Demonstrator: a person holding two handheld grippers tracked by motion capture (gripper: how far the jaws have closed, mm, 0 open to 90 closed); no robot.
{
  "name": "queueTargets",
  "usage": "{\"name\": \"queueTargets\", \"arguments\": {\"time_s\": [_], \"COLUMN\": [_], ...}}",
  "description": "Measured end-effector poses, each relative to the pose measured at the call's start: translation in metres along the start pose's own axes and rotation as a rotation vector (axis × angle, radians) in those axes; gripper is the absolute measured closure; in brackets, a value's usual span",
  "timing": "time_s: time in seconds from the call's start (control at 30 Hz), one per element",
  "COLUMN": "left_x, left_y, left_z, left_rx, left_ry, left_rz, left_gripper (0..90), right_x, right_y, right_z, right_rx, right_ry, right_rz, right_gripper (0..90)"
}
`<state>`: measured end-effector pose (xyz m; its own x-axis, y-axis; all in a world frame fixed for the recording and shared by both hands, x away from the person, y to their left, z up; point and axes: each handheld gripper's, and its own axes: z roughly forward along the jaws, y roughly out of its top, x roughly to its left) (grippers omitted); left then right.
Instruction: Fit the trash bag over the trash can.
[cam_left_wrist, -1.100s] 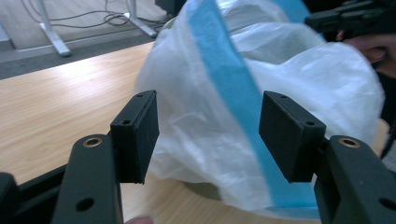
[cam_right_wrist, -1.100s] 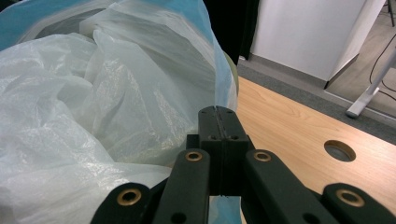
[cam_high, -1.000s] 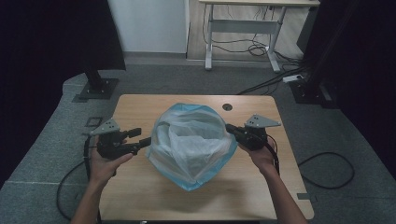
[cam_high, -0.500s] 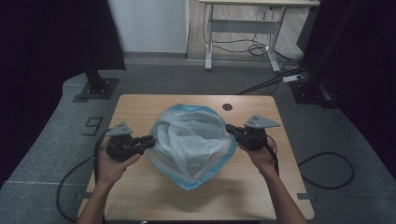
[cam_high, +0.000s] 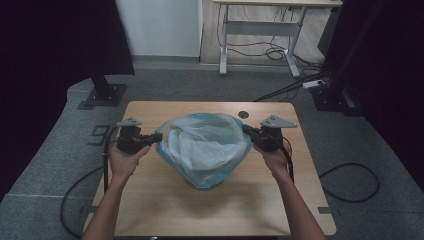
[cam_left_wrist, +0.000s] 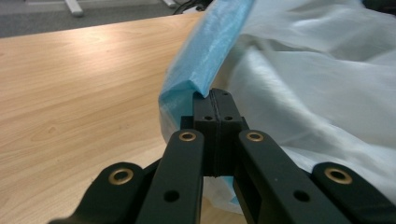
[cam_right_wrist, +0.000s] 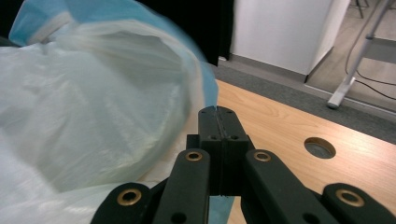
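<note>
A floppy bag (cam_high: 202, 147), blue outside and white inside, stands open-mouthed on the middle of the wooden table (cam_high: 150, 200). My left gripper (cam_high: 156, 140) is at the bag's left rim. Its jaws have just been closing and are now shut (cam_left_wrist: 211, 95) on the blue edge (cam_left_wrist: 210, 46), with white lining (cam_left_wrist: 327, 93) to the right. My right gripper (cam_high: 246, 130) holds the opposite rim. Its jaws are shut (cam_right_wrist: 218, 112) on a thin blue edge, and the bag (cam_right_wrist: 93, 93) billows to its left. A hand grips each tool.
A round hole (cam_high: 243, 115) is cut in the table's far edge, also close to my right gripper (cam_right_wrist: 319, 147). Cables trail off both table sides to the grey floor. A desk frame (cam_high: 260, 35) and black stand bases (cam_high: 102, 95) are beyond the table.
My left gripper has moved right to the bag's rim, and its jaws have gone from open to shut on the blue edge. The right gripper still holds its side, shifted slightly.
</note>
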<state>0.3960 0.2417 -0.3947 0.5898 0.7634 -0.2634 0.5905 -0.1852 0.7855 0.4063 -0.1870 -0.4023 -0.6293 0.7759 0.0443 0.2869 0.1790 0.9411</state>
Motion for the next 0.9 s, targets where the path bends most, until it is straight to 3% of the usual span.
{"name": "queueTargets", "arguments": {"time_s": [0.23, 0.37, 0.6, 0.9], "left_x": [0.016, 0.022, 0.029, 0.031], "left_y": [0.0, -0.003, -0.008, -0.014], "left_z": [0.035, 0.049, 0.064, 0.088], "left_rx": [0.069, 0.105, 0.146, 0.201], "left_ry": [-0.013, -0.022, -0.035, -0.063], "left_rz": [-0.064, -0.084, -0.103, -0.119], "left_gripper": [90.0, 90.0, 90.0, 90.0], "right_x": [-0.015, -0.016, -0.025, -0.02], "right_y": [-0.016, -0.021, -0.034, -0.048], "right_z": [0.031, 0.038, 0.052, 0.072], "right_rx": [0.032, 0.046, 0.099, 0.153], "right_ry": [0.017, 0.02, 0.032, 0.051], "right_rz": [0.132, 0.149, 0.229, 0.239], "right_gripper": [88.8, 88.8, 88.8, 88.9]}}
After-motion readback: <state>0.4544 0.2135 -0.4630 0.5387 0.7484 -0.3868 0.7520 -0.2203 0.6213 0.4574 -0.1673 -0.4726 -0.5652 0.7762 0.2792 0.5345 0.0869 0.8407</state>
